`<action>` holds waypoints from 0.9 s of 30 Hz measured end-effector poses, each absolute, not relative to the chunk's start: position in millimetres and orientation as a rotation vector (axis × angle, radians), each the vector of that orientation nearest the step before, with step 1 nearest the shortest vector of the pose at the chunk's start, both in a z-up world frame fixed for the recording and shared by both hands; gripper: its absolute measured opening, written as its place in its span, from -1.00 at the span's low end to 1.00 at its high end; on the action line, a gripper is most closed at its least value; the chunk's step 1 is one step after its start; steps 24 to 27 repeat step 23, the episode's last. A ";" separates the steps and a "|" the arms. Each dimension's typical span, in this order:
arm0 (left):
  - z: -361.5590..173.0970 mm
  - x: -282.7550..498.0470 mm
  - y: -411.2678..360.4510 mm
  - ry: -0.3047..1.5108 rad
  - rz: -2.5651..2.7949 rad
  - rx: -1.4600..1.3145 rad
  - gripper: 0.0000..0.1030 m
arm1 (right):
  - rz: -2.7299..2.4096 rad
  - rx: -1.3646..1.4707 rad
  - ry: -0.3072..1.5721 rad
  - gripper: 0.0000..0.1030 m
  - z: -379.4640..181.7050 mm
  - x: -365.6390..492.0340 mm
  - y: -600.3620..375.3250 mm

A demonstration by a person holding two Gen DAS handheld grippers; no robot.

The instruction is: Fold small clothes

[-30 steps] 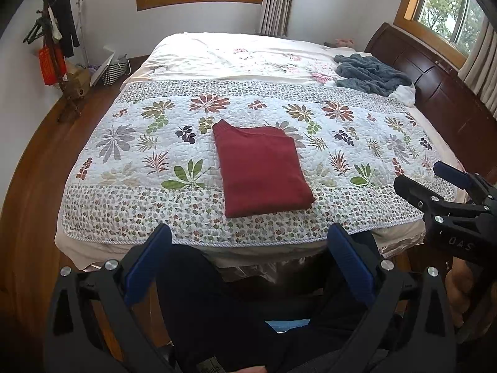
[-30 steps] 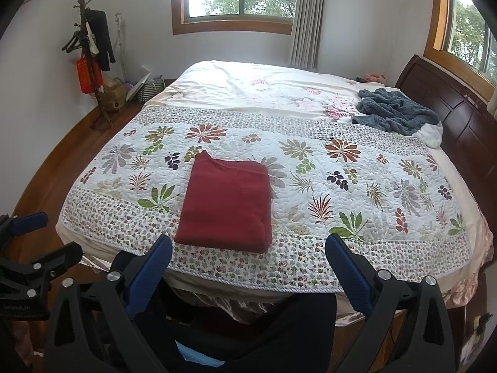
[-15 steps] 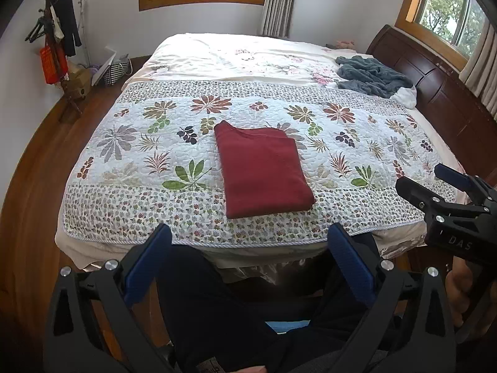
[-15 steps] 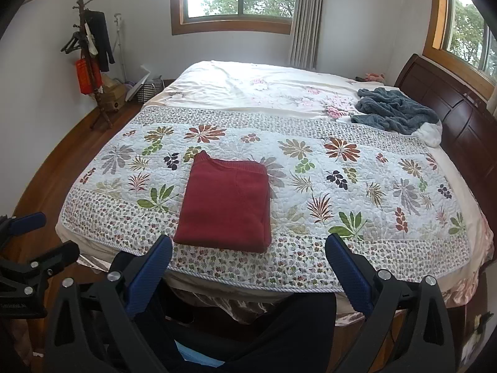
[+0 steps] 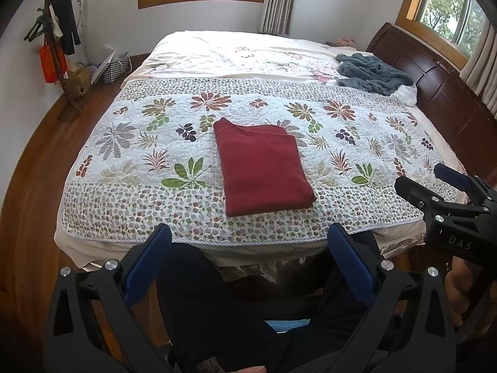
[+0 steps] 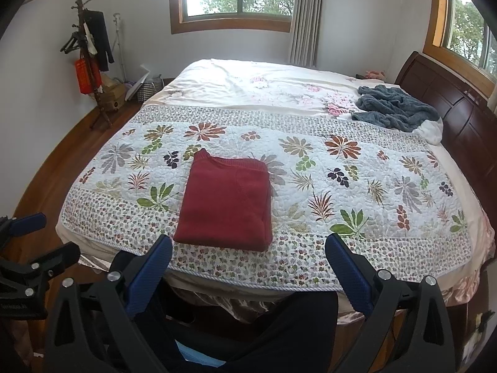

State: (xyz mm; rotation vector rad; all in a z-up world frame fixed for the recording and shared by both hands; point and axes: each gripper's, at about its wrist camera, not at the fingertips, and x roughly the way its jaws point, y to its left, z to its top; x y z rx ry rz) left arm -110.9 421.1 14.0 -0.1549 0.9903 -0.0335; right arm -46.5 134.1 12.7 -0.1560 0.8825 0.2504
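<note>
A dark red garment (image 5: 262, 168) (image 6: 226, 203) lies folded into a neat rectangle on the floral quilt (image 5: 139, 155) (image 6: 357, 192), near the bed's front edge. My left gripper (image 5: 248, 245) hangs open short of that edge, over the person's dark trousers, holding nothing. My right gripper (image 6: 248, 255) is open too, its fingertips level with the quilt's front border, just in front of the garment and apart from it. Each gripper shows in the other's view: the right one (image 5: 435, 186) at the far right, the left one (image 6: 34, 239) at the far left.
A grey-blue blanket (image 5: 372, 74) (image 6: 394, 105) is heaped at the bed's far right by the dark wooden headboard (image 6: 459, 115). A coat stand (image 5: 56, 46) (image 6: 90, 62) with hanging items and a basket stand on the wooden floor at left. Windows line the back and right walls.
Both views have shifted very slightly; the red garment stays folded and still on the quilt. Both grippers remain open and clear of it.
</note>
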 end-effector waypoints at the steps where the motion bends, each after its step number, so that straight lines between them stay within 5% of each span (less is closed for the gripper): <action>1: 13.8 -111.0 420.9 0.990 -0.033 -0.156 0.93 | 0.250 -0.156 0.883 0.92 12.3 -46.0 134.0; 27: 11.9 -110.4 420.1 0.993 -0.032 -0.154 0.93 | 0.252 -0.159 0.889 0.92 7.0 -47.5 141.2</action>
